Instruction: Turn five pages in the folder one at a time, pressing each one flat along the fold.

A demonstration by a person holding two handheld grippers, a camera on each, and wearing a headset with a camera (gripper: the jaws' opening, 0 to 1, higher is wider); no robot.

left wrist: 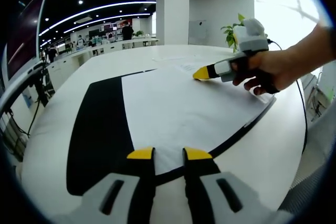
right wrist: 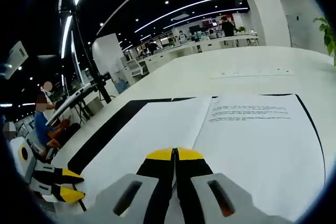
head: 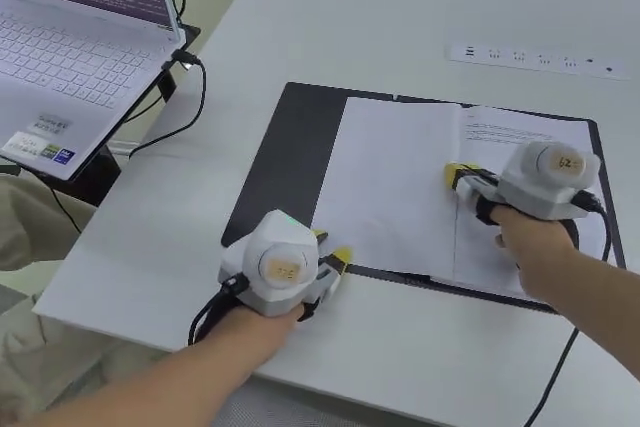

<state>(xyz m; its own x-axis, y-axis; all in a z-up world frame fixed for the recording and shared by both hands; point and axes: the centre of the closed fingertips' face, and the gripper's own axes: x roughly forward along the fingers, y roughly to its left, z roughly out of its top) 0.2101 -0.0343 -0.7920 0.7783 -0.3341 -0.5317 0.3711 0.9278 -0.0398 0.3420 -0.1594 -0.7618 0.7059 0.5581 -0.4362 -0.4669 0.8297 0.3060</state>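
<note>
White laptop (head: 70,47), upper left. Black folder (head: 290,147), open on white pages, centre, on white table (head: 350,17). Left claw (head: 338,259), lower centre, at folder's near edge: jaws narrowly parted, empty. Right claw (head: 455,175), right: jaws together, at the fold.

Left claw (left wrist: 169,153) parted, seemingly above folder (left wrist: 100,124) edge.

Black folder (head: 290,162) open flat on table, blank pg left, printed pg right.

Folder (head: 285,162) is looking black, pages (head: 400,187) white, with black print (head: 505,132) sitting just ahead of the right claw (head: 457,176). It and the left claw (head: 332,247) are sporting yellow tips on grey.
</note>
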